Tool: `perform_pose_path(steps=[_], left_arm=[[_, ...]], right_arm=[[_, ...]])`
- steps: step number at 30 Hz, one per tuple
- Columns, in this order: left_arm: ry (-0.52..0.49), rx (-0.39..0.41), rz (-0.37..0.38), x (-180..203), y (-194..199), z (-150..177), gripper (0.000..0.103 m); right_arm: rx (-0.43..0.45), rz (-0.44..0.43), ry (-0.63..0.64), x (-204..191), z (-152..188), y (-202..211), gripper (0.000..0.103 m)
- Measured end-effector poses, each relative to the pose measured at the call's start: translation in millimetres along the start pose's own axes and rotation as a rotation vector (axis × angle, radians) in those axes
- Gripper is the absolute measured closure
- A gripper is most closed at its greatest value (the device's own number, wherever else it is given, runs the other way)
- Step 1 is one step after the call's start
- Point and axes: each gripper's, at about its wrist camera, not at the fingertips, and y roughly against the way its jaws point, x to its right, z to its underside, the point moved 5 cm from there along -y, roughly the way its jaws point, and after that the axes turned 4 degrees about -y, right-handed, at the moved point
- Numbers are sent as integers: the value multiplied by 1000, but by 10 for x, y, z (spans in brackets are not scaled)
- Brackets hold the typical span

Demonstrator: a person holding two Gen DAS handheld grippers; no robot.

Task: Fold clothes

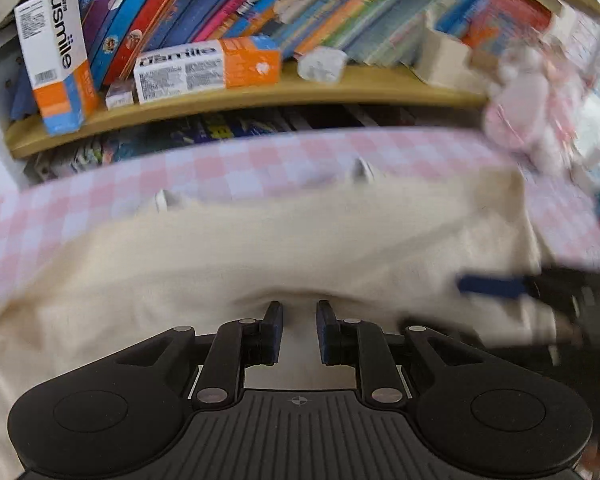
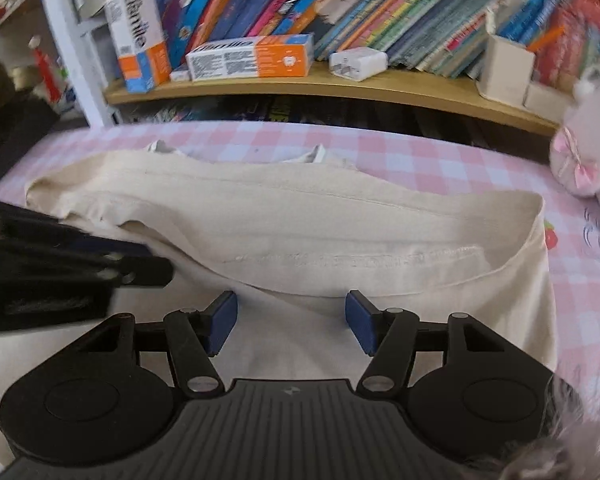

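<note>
A: Where is the garment?

B: The cream garment (image 2: pixel 320 216) lies spread on the pink checked cloth (image 2: pixel 420 160), in front of the wooden shelf (image 2: pixel 340 84) of books (image 2: pixel 380 12). Its near part is folded over, with a stitched hem running across.

A: And the left gripper (image 1: pixel 299 316)?

B: Its blue pads stand a narrow gap apart, right at a puckered edge of the fabric. The picture is blurred, so I cannot tell whether cloth is pinched between them.

A: The right gripper (image 2: pixel 291 312)?

B: Spread wide, hovering over the fabric with nothing between its fingers. The left tool shows as a dark blur at the left edge of its view.

A: Anything else nearby?

B: Two orange and white boxes (image 2: pixel 252 60) on the shelf, a white charger (image 2: pixel 358 64) beside them, and a pink plush toy (image 2: pixel 584 152) on the cloth at the right.
</note>
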Motion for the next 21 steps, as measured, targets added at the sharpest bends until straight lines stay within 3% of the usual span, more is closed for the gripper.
perform_pose_path(steps=[5,10,13,17,21], left_arm=[[66,69,-73,-626,321,125,82],[133,138,-146,-1254,647,253,81],[173,180,-189,-1631,845,332,79],[56,151,-216,-1651,995,485,79],[65,122,-217,-1582,898,496,78]], right_arm=[[23,52,-40,258,-161,24,43],[73,161,-24,796,-373,189,43],[63,142,-16,1142,-438,232,42],[15,77,114,1197,-483,189,42],[-21,65,293,953,-533,24,37]])
